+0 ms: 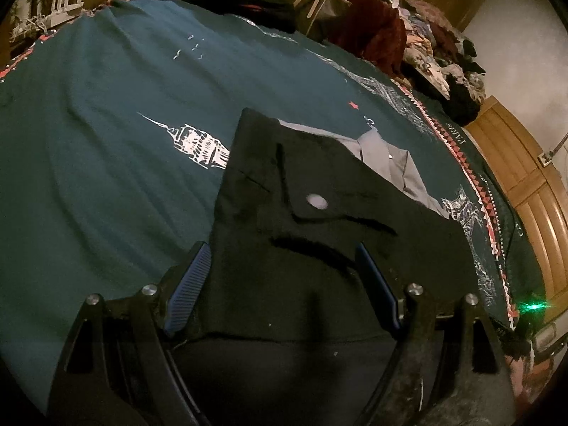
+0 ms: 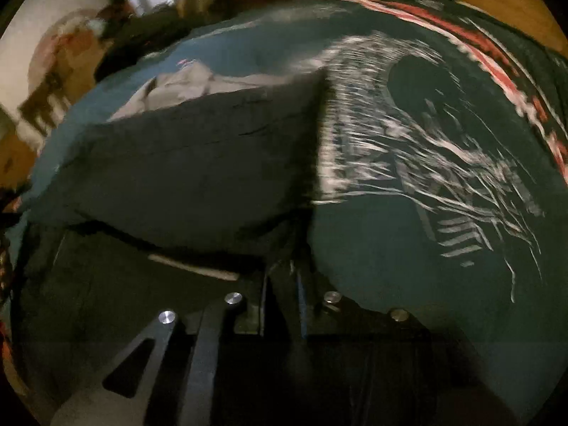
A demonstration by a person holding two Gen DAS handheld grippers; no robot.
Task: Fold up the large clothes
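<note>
Spread across a bed, a teal bedspread (image 1: pixel 106 113) printed with white towers gives a broad flat surface for folding, with heaps of other clothes (image 1: pixel 419 35) pushed to its far edge, out of the way. On it lies the task's thing, a black garment (image 1: pixel 319 220), partly folded, with a grey garment (image 1: pixel 390 156) showing beyond its far edge. At the left, the left gripper (image 1: pixel 284 284) hovers low over the near end of the black garment, its fingers (image 1: pixel 191 280) wide apart and straddling the cloth without pinching it, probably placed to steady or take that edge. At the right, the right gripper (image 2: pixel 284 291) has its fingers together at the black garment's near right corner; the blurred picture suggests cloth pinched there, likely to lift that corner over for a fold.
</note>
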